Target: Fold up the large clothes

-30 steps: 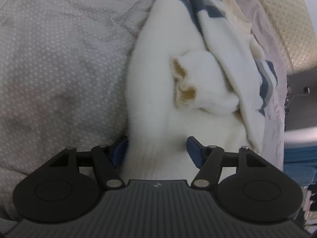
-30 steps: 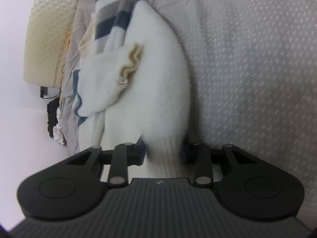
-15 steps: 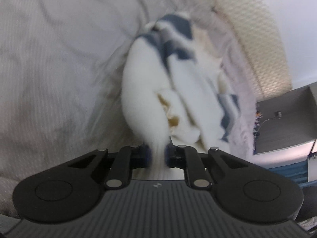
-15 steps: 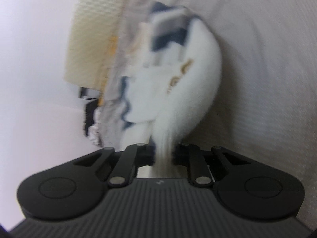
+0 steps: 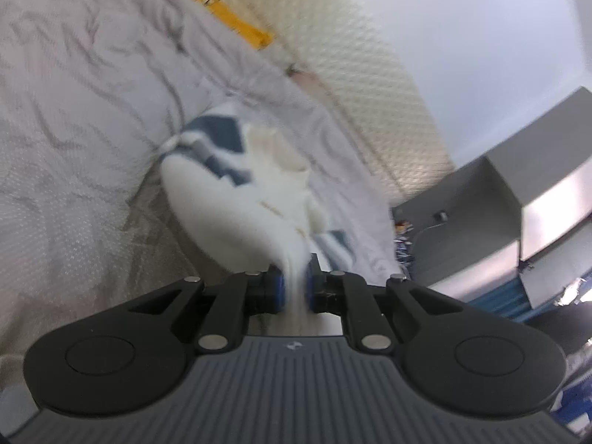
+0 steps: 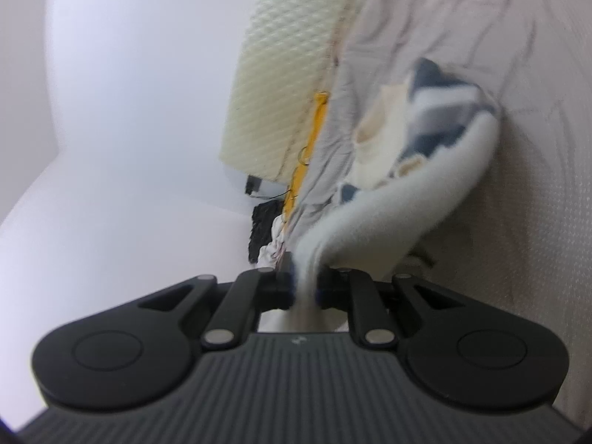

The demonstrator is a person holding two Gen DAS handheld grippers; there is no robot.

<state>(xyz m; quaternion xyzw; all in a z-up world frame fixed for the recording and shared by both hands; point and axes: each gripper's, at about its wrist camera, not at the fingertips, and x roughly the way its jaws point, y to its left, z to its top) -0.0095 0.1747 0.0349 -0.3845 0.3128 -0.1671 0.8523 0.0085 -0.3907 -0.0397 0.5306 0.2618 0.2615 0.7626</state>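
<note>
A fluffy white sweater with navy and grey stripes (image 5: 236, 199) lies bunched on the grey bedspread (image 5: 74, 148). My left gripper (image 5: 294, 288) is shut on its white hem, and the cloth stretches up from the bed into the jaws. In the right wrist view the same sweater (image 6: 407, 192) hangs in a curved band from my right gripper (image 6: 305, 288), which is also shut on the hem. Both views are blurred by motion. The striped part stays on the bed at the far end.
A cream quilted headboard (image 5: 351, 74) runs along the bed's far edge, with a yellow strip (image 5: 229, 14) beside it. Grey furniture (image 5: 499, 203) stands past the bed on the right. A white wall (image 6: 111, 111) and a black object (image 6: 262, 229) show left of the bed.
Both grippers closed on the white hem and rose, lifting that end off the bed. The sweater now stretches away from the jaws and looks smaller and farther.
</note>
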